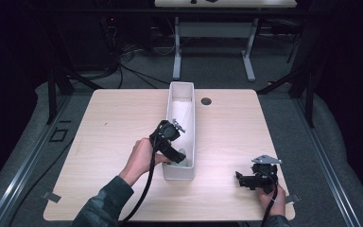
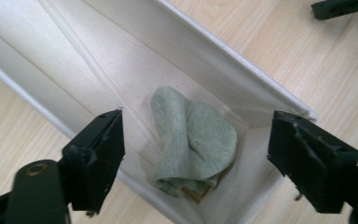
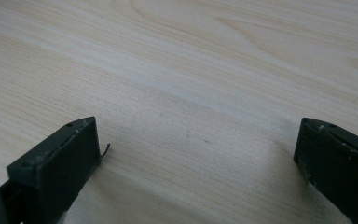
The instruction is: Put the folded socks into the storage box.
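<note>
While jaws gape, cloth (image 2: 193, 140) inside bin (image 2: 223, 60)

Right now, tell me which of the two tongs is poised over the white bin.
The left tongs, open above the near end of the white bin, over a crumpled grey-green cloth. The right tongs are open over bare tabletop, off to the bin's right.

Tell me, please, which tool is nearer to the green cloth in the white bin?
The left tool: it hangs open right above the green cloth at the white bin's near end. The right tool sits open over bare table, off to the bin's right.
</note>
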`<state>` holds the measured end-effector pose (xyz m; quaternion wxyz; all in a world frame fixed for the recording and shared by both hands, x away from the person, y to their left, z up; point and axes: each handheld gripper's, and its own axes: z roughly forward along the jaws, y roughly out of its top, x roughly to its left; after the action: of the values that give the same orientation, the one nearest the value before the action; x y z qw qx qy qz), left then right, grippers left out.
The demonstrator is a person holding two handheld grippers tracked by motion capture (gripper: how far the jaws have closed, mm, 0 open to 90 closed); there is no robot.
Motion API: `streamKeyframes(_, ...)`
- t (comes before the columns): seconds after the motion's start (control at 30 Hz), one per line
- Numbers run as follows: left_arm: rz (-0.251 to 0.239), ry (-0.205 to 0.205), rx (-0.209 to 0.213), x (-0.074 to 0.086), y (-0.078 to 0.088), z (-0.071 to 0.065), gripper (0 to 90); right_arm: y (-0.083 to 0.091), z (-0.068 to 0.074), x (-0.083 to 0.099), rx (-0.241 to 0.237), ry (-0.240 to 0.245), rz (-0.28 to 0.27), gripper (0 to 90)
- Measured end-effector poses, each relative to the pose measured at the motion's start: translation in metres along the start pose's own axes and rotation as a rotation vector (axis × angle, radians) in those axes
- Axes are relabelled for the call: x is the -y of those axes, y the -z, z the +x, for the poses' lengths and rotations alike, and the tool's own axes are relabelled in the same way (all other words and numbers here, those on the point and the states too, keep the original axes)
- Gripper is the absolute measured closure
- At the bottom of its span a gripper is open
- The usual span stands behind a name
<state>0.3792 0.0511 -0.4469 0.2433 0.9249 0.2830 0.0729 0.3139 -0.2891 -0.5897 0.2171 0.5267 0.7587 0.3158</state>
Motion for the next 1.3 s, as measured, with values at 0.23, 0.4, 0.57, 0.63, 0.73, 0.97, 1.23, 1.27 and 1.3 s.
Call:
streamKeyframes(0.23,-0.039,0.001,-0.006,0.005,0.015,0.001,13.7,0.0,0.0,0.0,0.0,0.0,0.0,0.0)
streamKeyframes(0.4,-0.066,0.002,-0.016,0.01,0.028,0.002,9.3,0.0,0.0,0.0,0.0,0.0,0.0,0.0)
streamKeyframes(0.57,-0.092,0.015,-0.03,0.017,0.039,0.005,5.6,0.0,0.0,0.0,0.0,0.0,0.0,0.0)
streamKeyframes(0.63,-0.102,0.023,-0.036,0.021,0.044,0.007,4.4,0.0,0.0,0.0,0.0,0.0,0.0,0.0)
streamKeyframes(0.73,-0.116,0.028,-0.044,0.025,0.049,0.009,2.8,0.0,0.0,0.0,0.0,0.0,0.0,0.0)
streamKeyframes(0.97,-0.158,0.055,-0.081,0.046,0.064,0.017,0.1,0.0,0.0,0.0,0.0,0.0,0.0,0.0)
streamKeyframes(1.23,-0.199,0.106,-0.114,0.076,0.066,0.026,0.0,0.0,0.0,0.0,0.0,0.0,0.0,0.0)
streamKeyframes(1.27,-0.199,0.106,-0.114,0.076,0.066,0.026,0.0,0.0,0.0,0.0,0.0,0.0,0.0,0.0)
streamKeyframes(1.3,-0.205,0.113,-0.121,0.082,0.066,0.027,0.0,0.0,0.0,0.0,0.0,0.0,0.0,0.0)
